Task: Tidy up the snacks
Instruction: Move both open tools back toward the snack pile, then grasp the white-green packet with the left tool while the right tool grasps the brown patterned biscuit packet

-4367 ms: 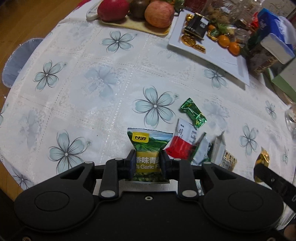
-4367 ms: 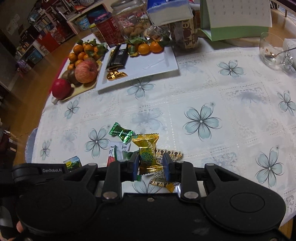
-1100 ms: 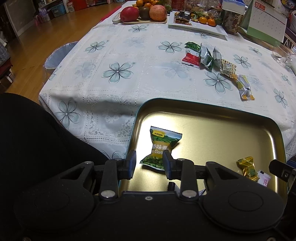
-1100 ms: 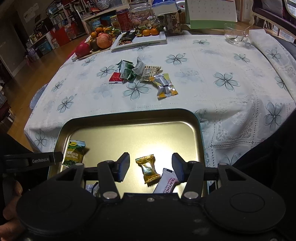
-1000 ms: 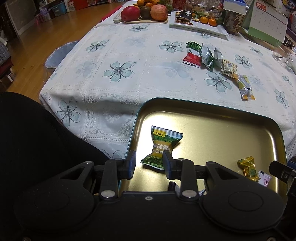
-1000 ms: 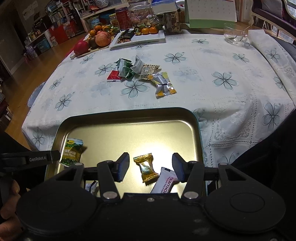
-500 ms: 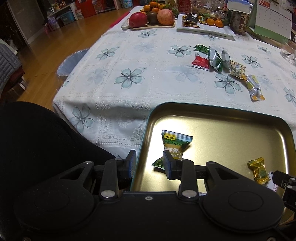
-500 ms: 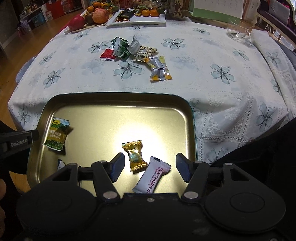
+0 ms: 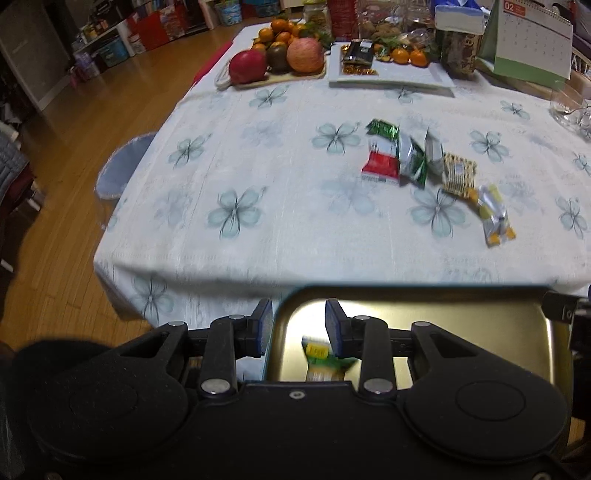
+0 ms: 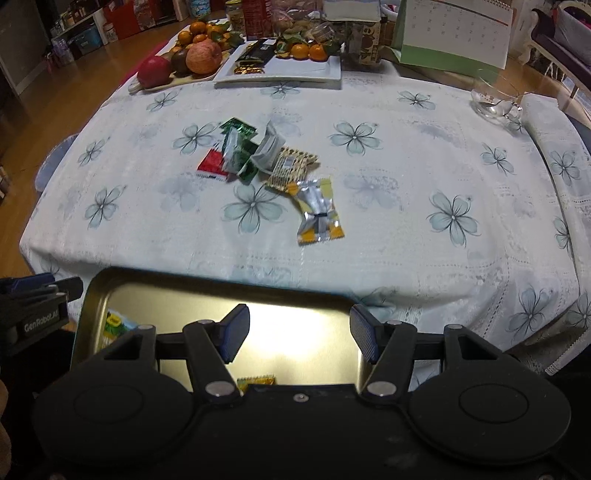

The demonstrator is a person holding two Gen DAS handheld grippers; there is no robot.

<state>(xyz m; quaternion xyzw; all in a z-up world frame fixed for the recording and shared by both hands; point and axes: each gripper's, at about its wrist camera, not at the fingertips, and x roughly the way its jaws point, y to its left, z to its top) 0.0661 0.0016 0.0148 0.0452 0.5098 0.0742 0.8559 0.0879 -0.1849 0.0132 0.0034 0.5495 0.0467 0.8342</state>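
- The left gripper (image 9: 298, 328) hangs over the left rim of the gold tray (image 9: 480, 332), its jaws a modest way apart and holding nothing; one finger sits outside the rim, the other inside it.
- Below it, on the tray floor near the left edge, lies the green garlic-pea packet (image 9: 321, 356), partly hidden by the gripper body and not touched by the pads.
- The right gripper (image 10: 299, 334) is above the middle of the same tray (image 10: 177, 295), jaws well apart, nothing between them.
- From the right wrist view a gold-wrapped candy (image 10: 256, 380) peeks out at the tray's near side, mostly covered by the gripper body; the green packet (image 10: 114, 326) shows by the tray's left edge.
- The tray sits at the near edge of the table, whose white flowered tablecloth (image 10: 406, 184) hangs over that edge.
- Around the centre of the table a loose cluster of snacks is left: a red packet (image 10: 212, 164), a green foil candy (image 10: 238, 129), a dark green sachet (image 10: 242, 158), a silver sachet (image 10: 269, 147), a patterned biscuit pack (image 10: 290, 168) and, nearest the tray, a silver-and-yellow candy (image 10: 319, 214).
- They overlap or touch one another in a line slanting from the far left toward the near right.
- At the far edge stand a board of fruit (image 10: 184, 59), a white plate (image 10: 306, 70) with small oranges and sweets, a desk calendar (image 10: 450, 33) and, toward the far right corner, a glass bowl (image 10: 495, 98).
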